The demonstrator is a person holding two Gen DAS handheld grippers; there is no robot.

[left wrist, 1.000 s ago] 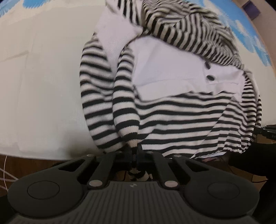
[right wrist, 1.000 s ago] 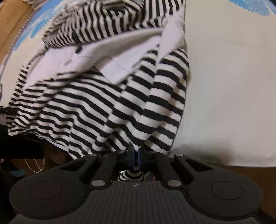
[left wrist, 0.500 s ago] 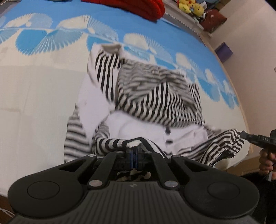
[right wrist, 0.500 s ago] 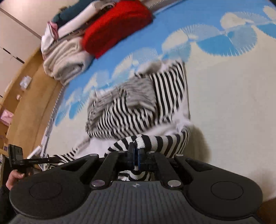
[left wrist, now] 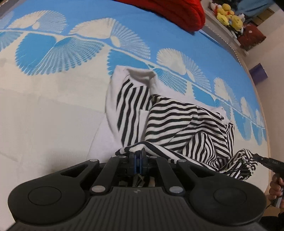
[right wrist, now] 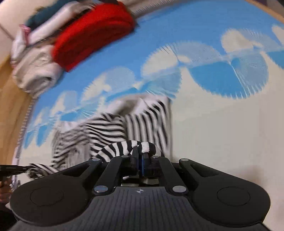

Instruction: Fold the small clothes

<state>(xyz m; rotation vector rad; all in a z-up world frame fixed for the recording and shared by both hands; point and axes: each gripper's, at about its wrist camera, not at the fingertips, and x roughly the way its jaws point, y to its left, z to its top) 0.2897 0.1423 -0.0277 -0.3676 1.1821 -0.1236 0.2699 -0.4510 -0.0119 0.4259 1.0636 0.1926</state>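
Note:
A black-and-white striped garment with white panels [left wrist: 177, 122] lies bunched on the bed sheet; it also shows, blurred, in the right wrist view [right wrist: 110, 128]. My left gripper [left wrist: 137, 156] is shut on the garment's striped hem at one corner. My right gripper [right wrist: 140, 156] is shut on the striped hem at the other corner. The hem stretches between the two grippers, lifted over the rest of the garment. The right gripper's tip [left wrist: 264, 160] shows at the right edge of the left wrist view.
The bed sheet [left wrist: 53, 115] is cream with a blue fan pattern. A red folded knit [right wrist: 92, 33] and a pile of pale folded clothes [right wrist: 33, 71] lie at the far side. Soft toys [left wrist: 229, 16] sit on a shelf beyond the bed.
Both grippers have lifted the hem and carried it forward over the garment, toward the collar. The views have swung from looking down at the bed edge to looking across the bed.

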